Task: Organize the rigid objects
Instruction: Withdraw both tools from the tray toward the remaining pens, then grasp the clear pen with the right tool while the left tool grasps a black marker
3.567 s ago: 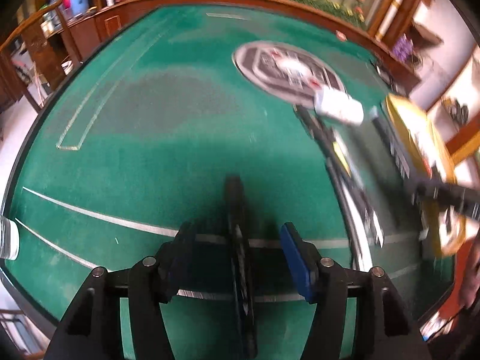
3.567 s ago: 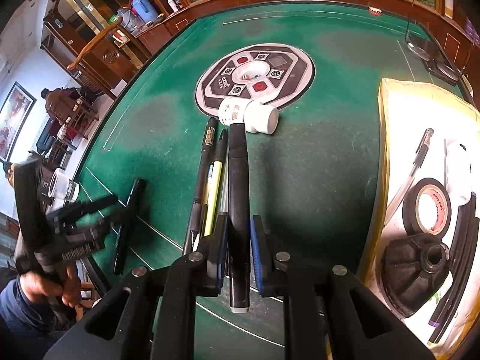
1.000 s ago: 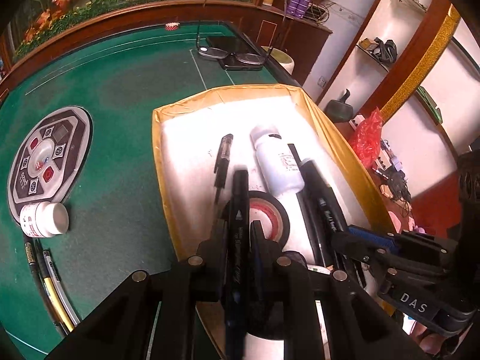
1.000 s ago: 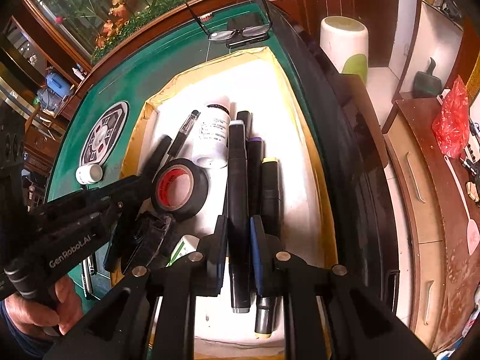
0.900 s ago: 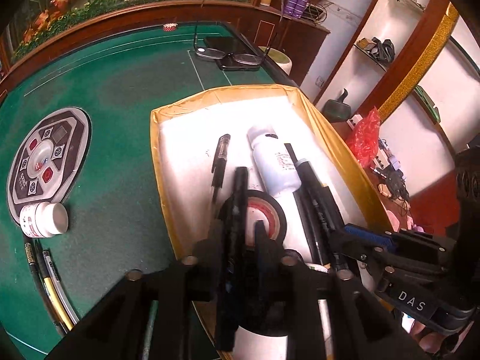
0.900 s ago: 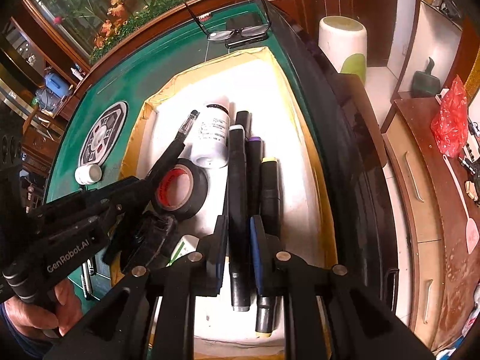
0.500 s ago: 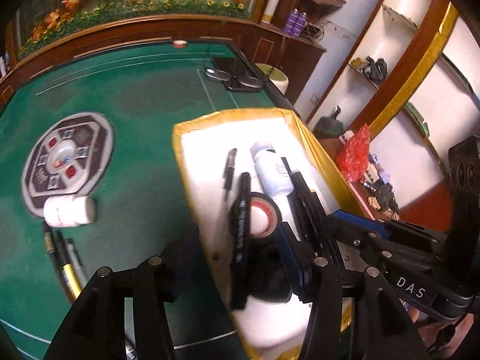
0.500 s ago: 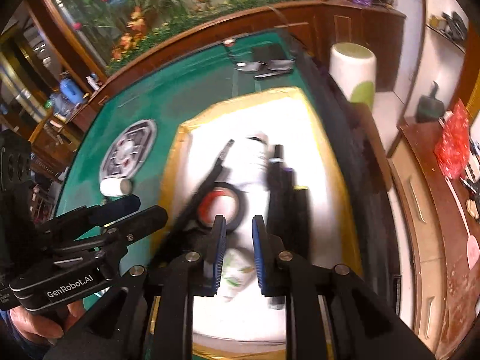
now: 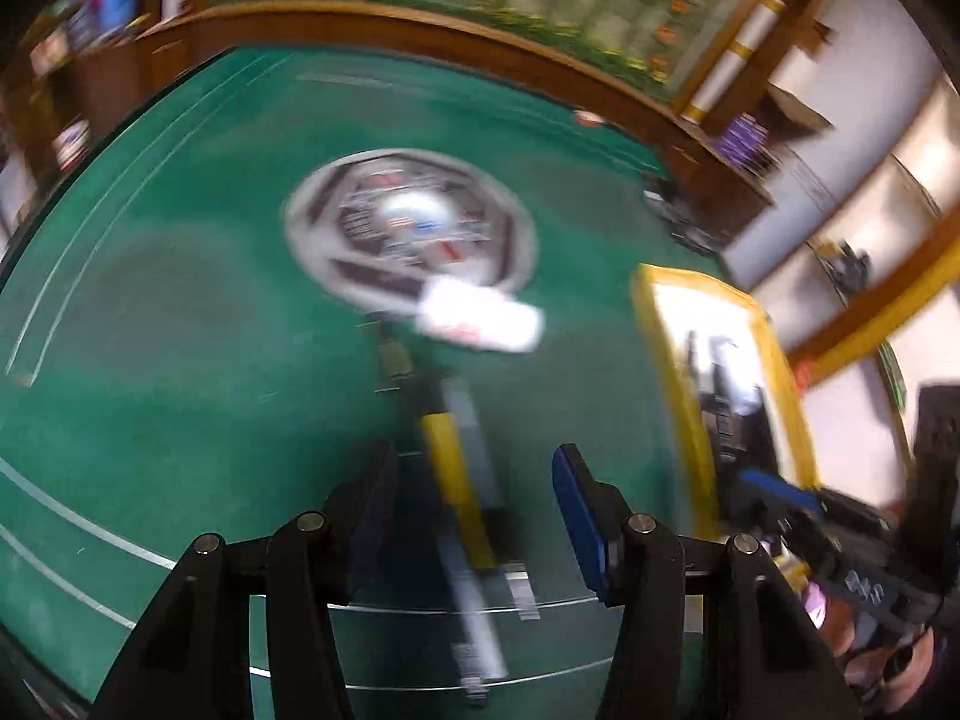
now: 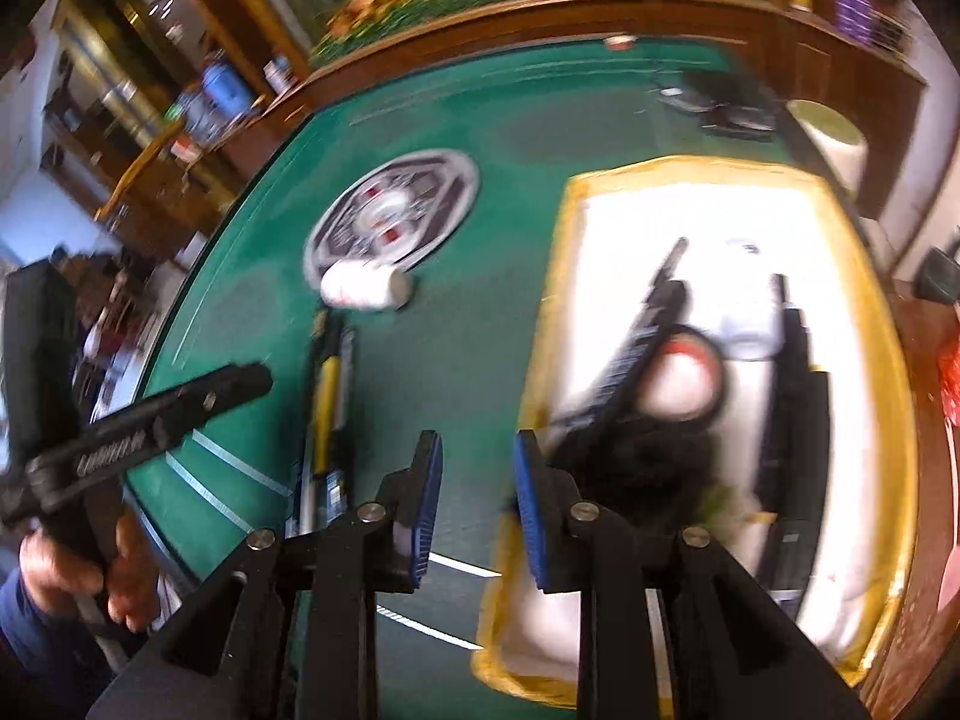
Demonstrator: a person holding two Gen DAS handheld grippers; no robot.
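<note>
My left gripper (image 9: 474, 498) is open and empty above a bundle of pens (image 9: 450, 450) lying on the green felt table (image 9: 180, 312). A white jar (image 9: 480, 315) lies on its side beyond the pens. My right gripper (image 10: 477, 498) is open and empty over the near left edge of the yellow-rimmed white tray (image 10: 864, 276). The tray holds black markers (image 10: 798, 402), a black pen-like object (image 10: 636, 354), a roll of tape (image 10: 684, 378) and a white bottle (image 10: 744, 324). The pens (image 10: 327, 384) and jar (image 10: 366, 291) also show in the right wrist view, with the left gripper (image 10: 138, 426) at the left. Both views are blurred.
A round grey emblem (image 9: 408, 228) is set in the table's middle. Glasses and a dark object (image 10: 720, 102) lie at the far right edge. The tray (image 9: 672, 360) shows at the right in the left wrist view. A wooden rail (image 9: 420, 42) borders the table.
Both grippers have opened and left their black markers in the tray. The left gripper has swung left to above the pens on the felt. The right gripper has pulled back to the tray's near left edge.
</note>
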